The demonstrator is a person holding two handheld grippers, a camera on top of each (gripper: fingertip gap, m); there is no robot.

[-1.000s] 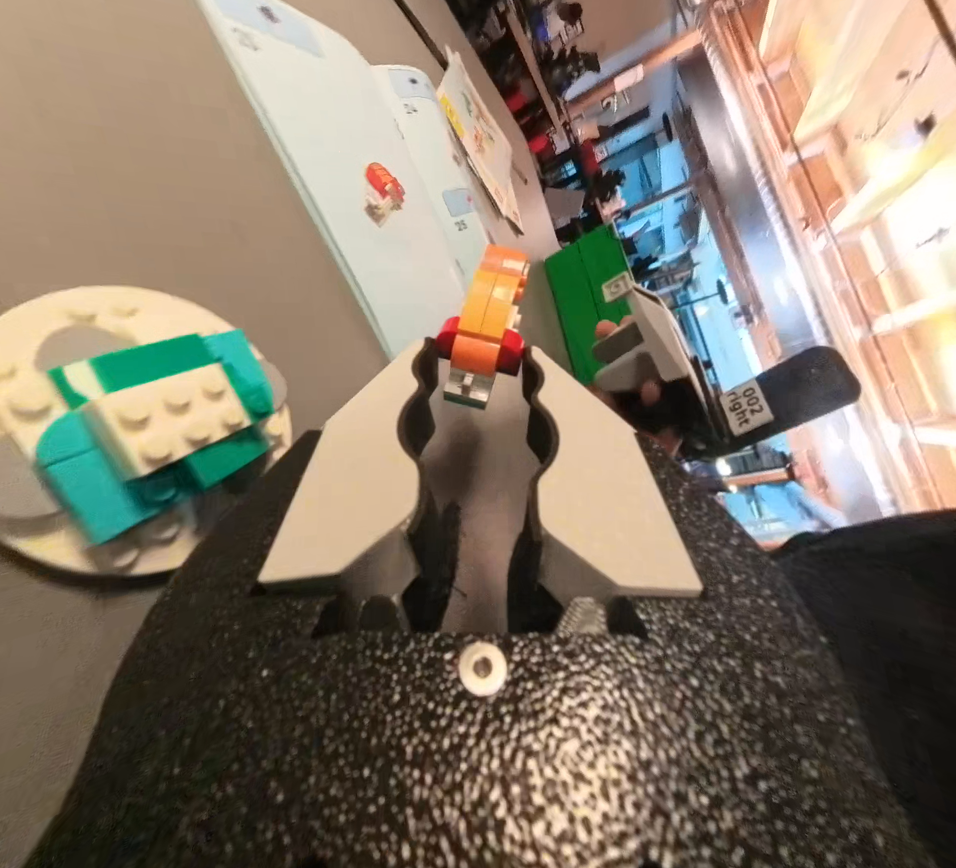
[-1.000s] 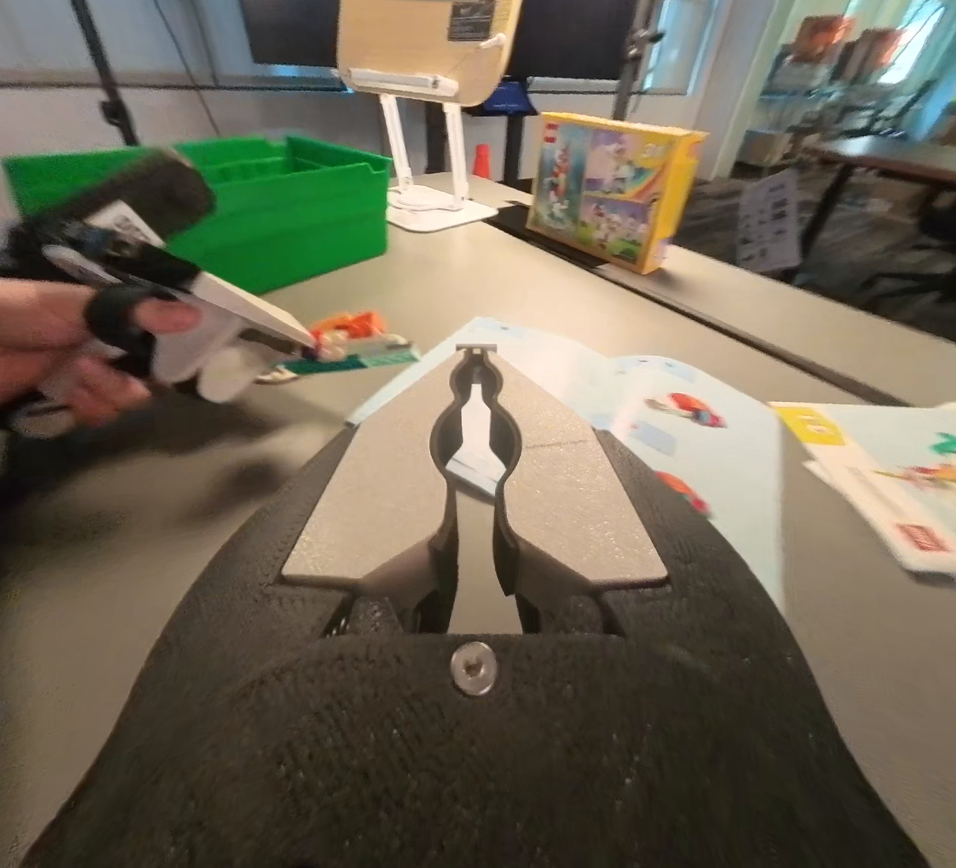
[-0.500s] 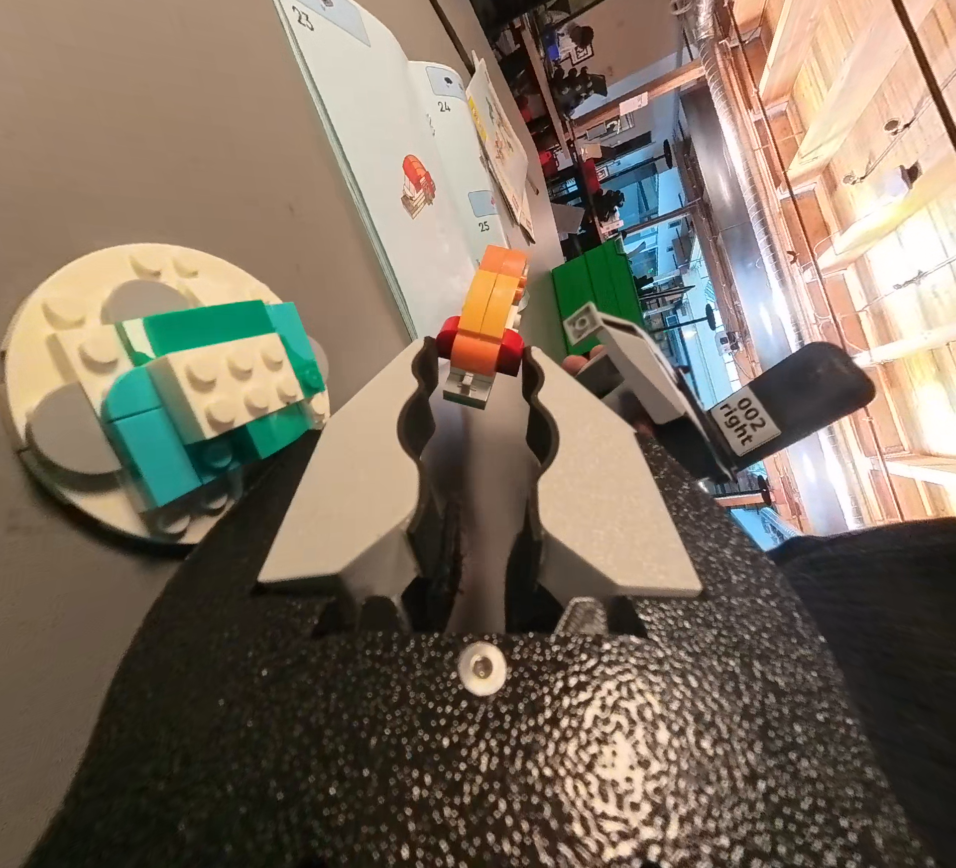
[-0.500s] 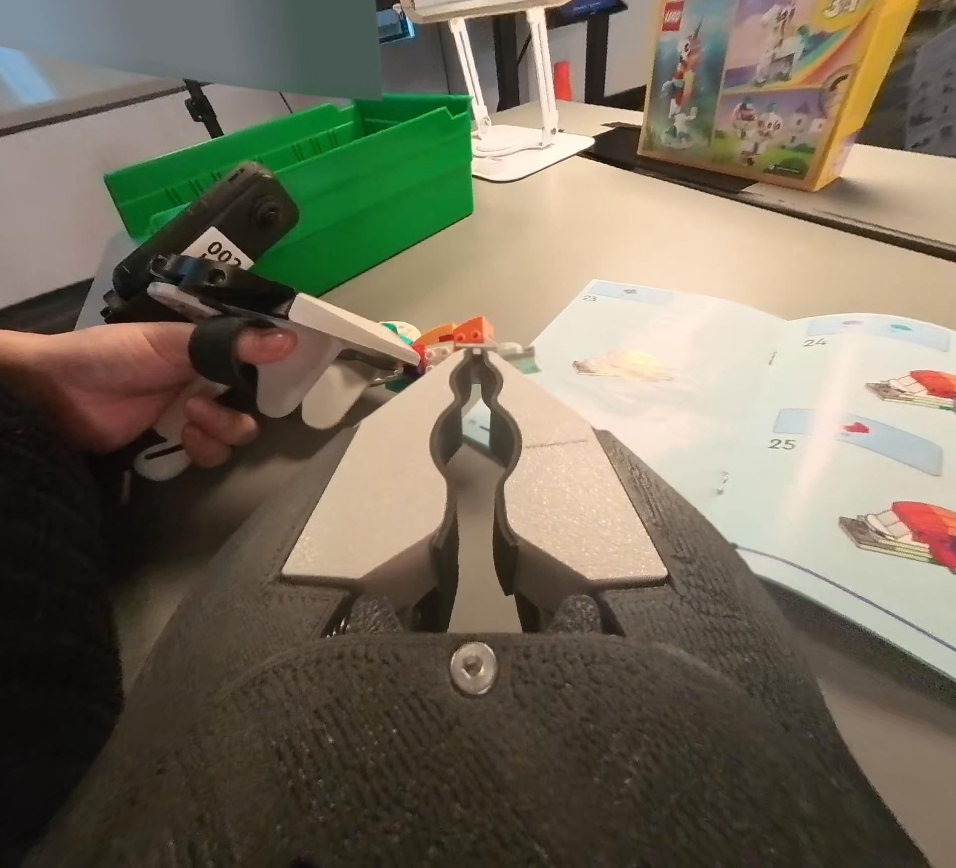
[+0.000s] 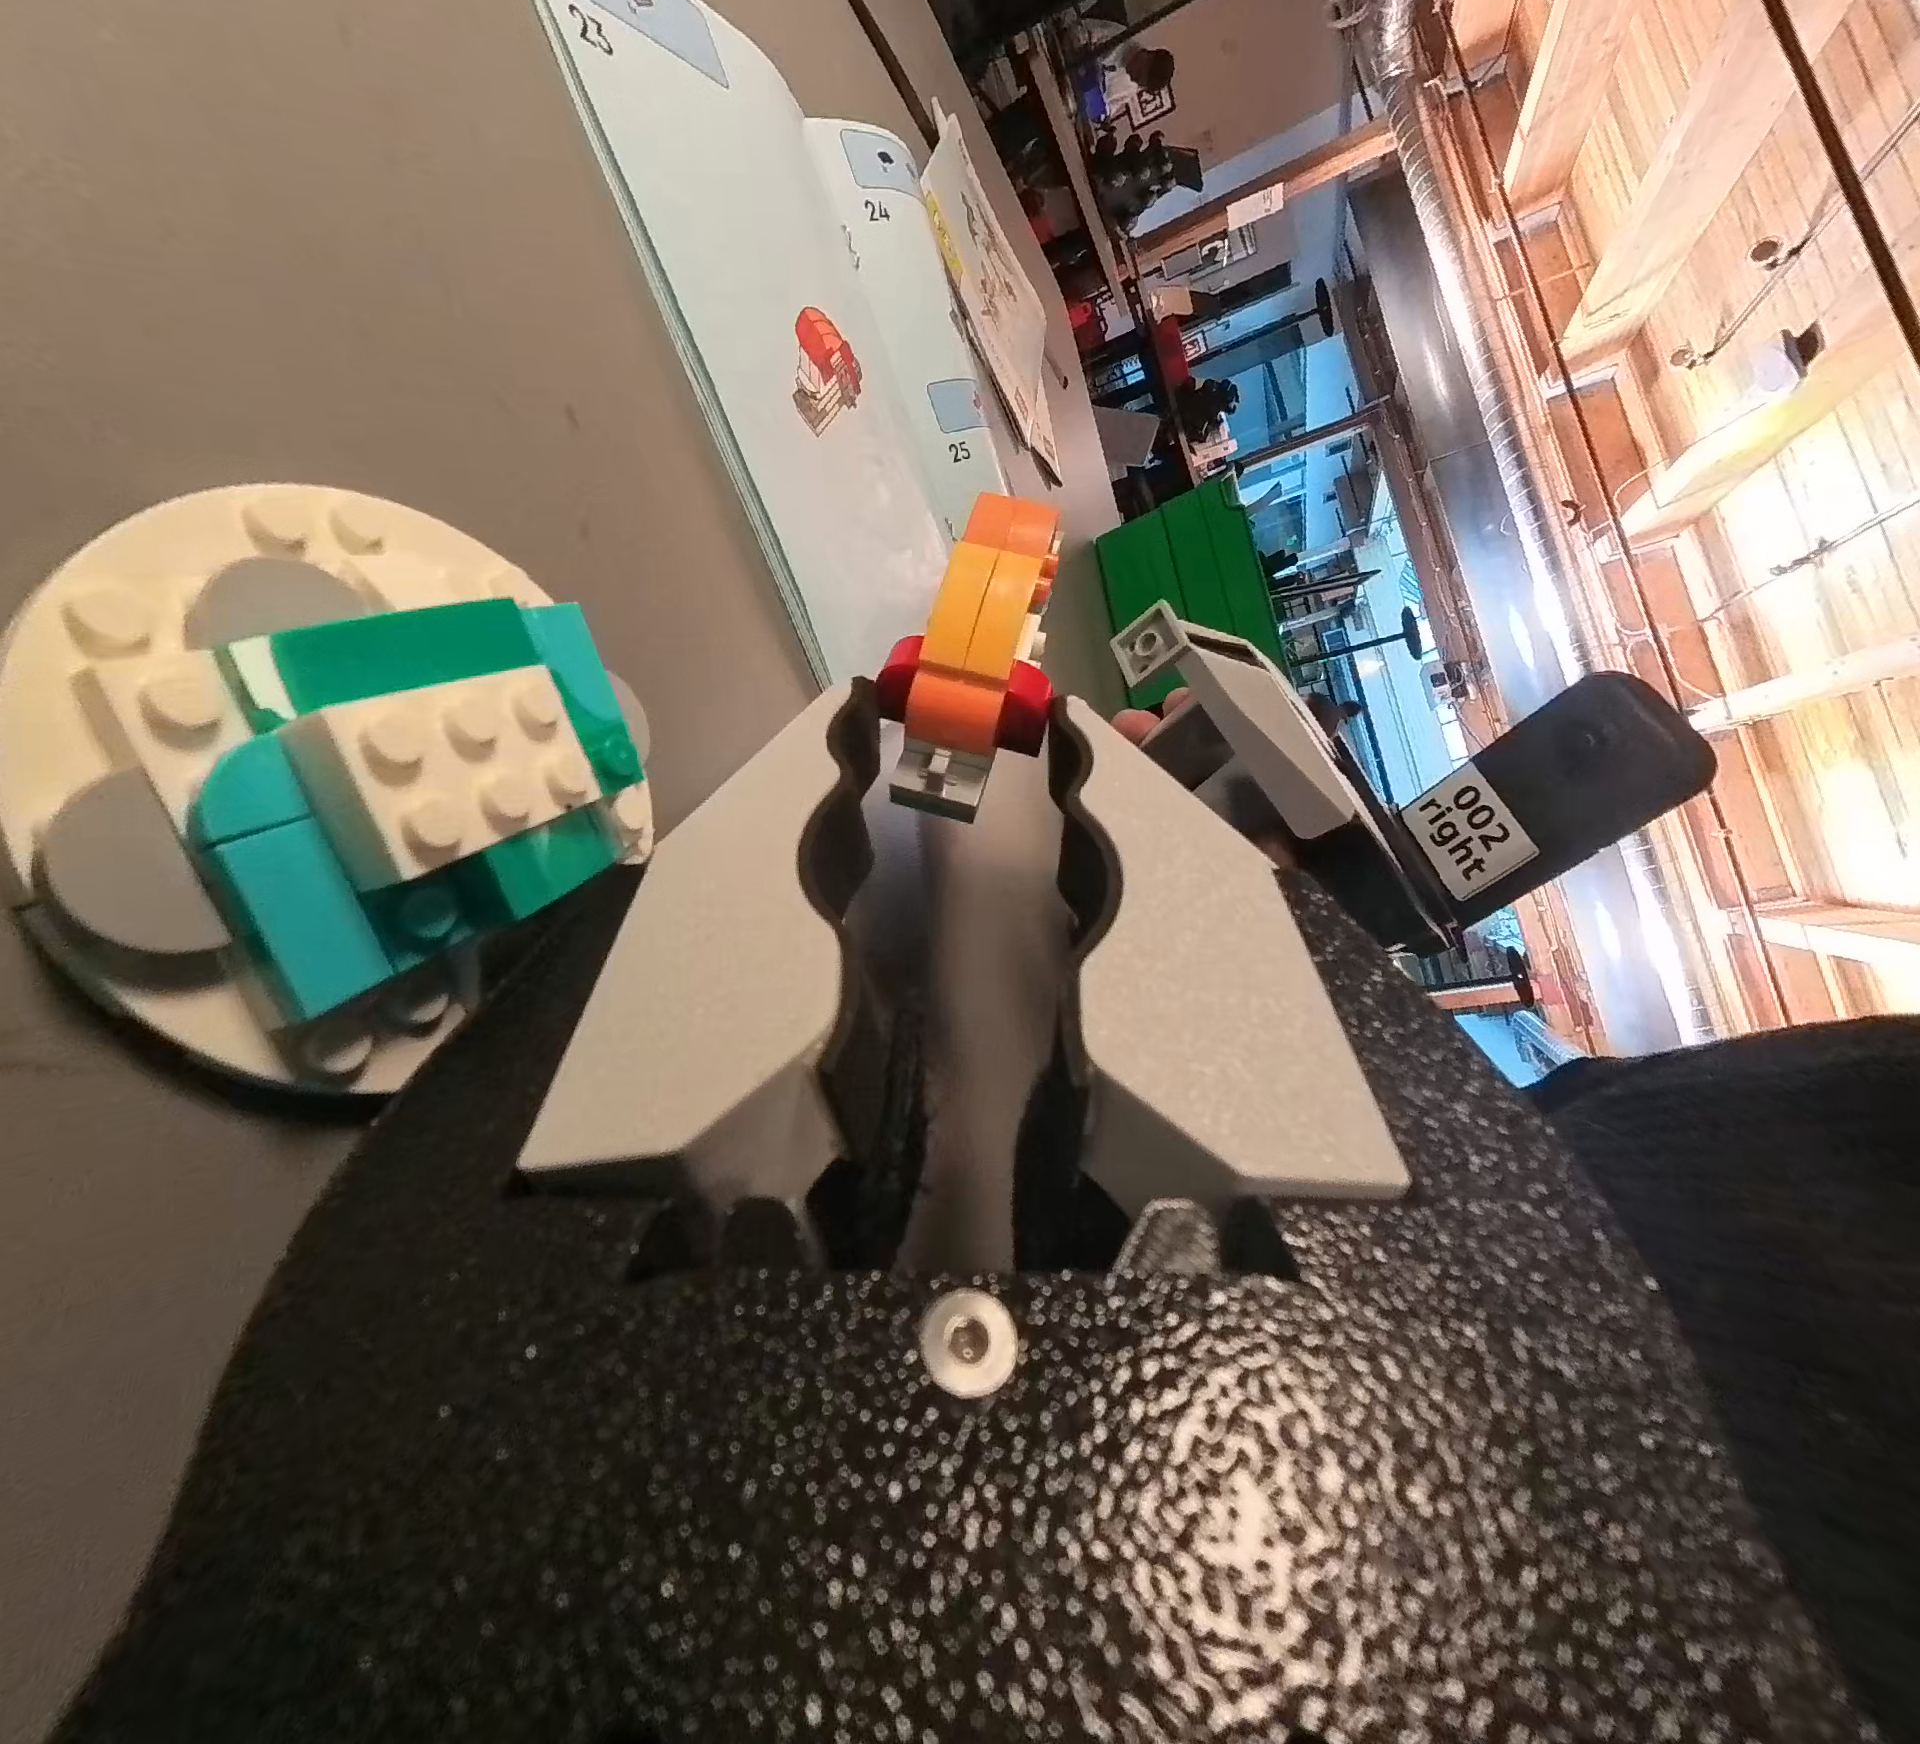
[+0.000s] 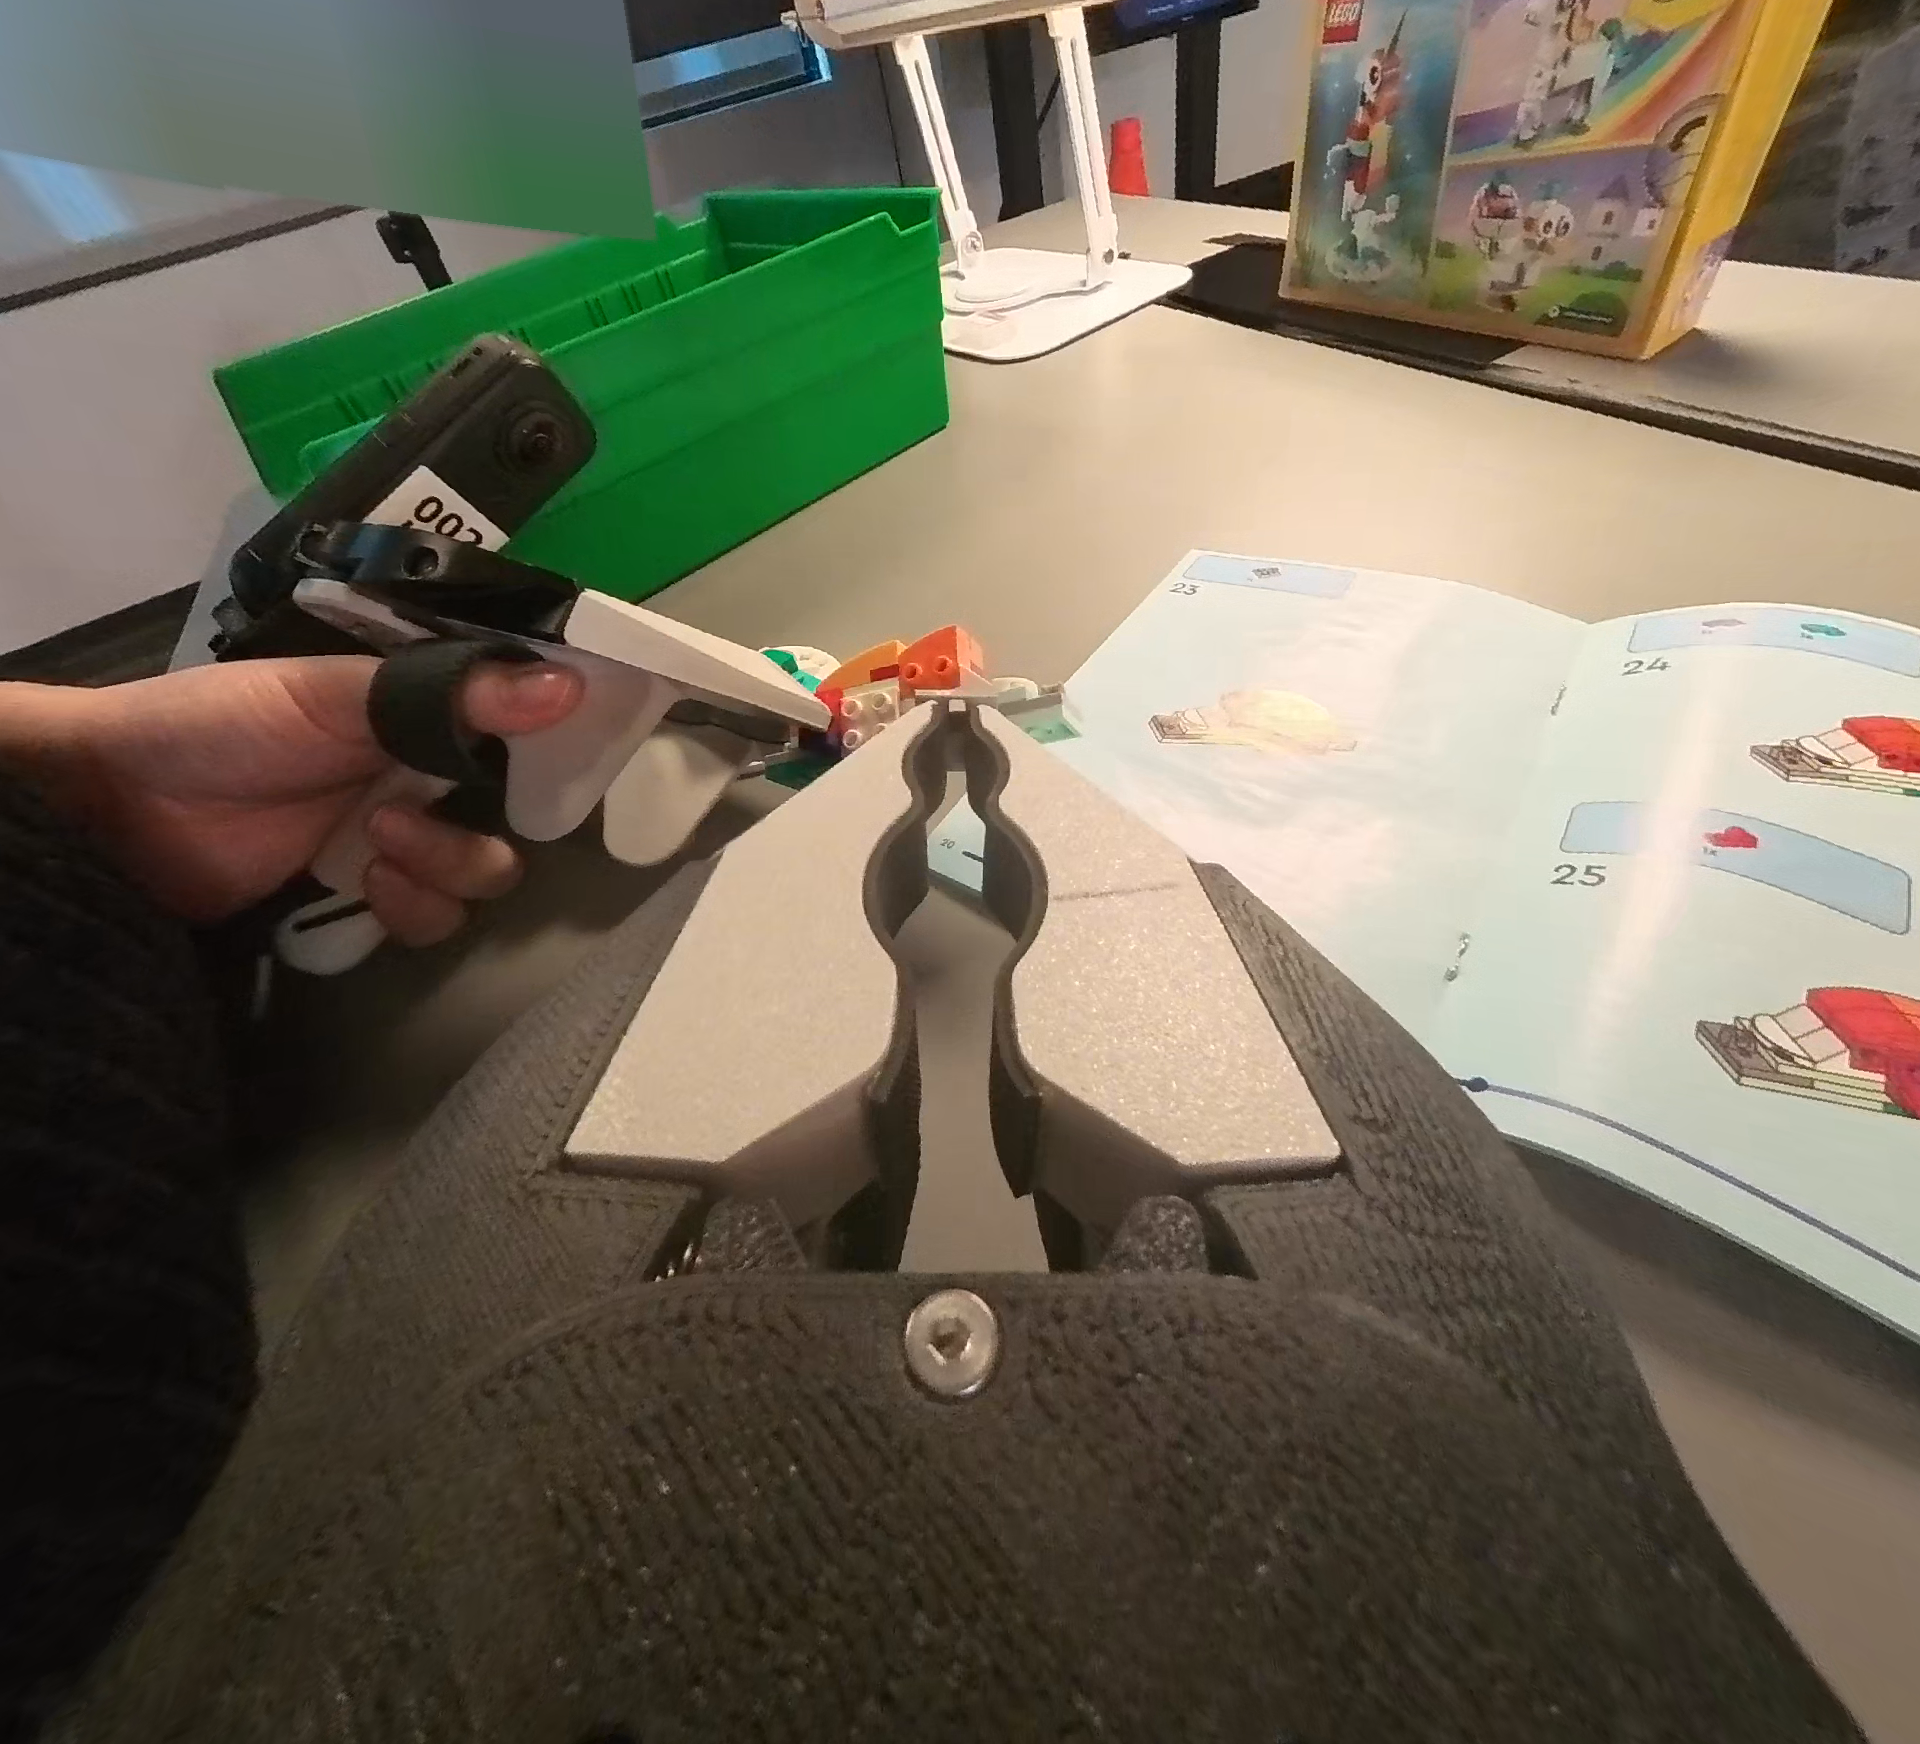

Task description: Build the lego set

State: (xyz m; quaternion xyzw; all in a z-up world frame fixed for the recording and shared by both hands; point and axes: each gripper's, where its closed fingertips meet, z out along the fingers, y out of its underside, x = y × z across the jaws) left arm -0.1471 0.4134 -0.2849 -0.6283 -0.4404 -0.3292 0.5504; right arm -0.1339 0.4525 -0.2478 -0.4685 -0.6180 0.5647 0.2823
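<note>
a: we are holding the left gripper point(image 5: 961, 715) clamped on the orange and red lego piece point(image 5: 971, 655), pinching it right at the fingertips, with its grey plate underside facing back toward our camera.

b: agreed. from the right wrist view we are seeing that same piece point(image 6: 902, 678) out in front, between the two tools, above the grey table point(image 6: 1195, 447).

a: and the right gripper point(image 6: 954, 709)?

b: its fingers are standing almost together, nipping a small light grey brick point(image 6: 954, 703) at the tips. in the left wrist view we are seeing that brick point(image 5: 1145, 647) at the end of the right gripper's fingers, just beside the orange piece but not touching it.

a: we are also seeing the round white plate point(image 5: 125, 572) lying on the table to the left, carrying the teal, green and white build point(image 5: 416, 759).

b: the open instruction booklet point(image 6: 1507, 811) is lying to the right of our fingers, and the green bin point(image 6: 665, 406) is sitting behind the hand point(image 6: 312, 790) that is gripping the left tool.

a: farther back the yellow lego box point(image 6: 1538, 115) is standing upright, beside a white stand point(image 6: 1049, 219) propping up a wooden board.
</note>
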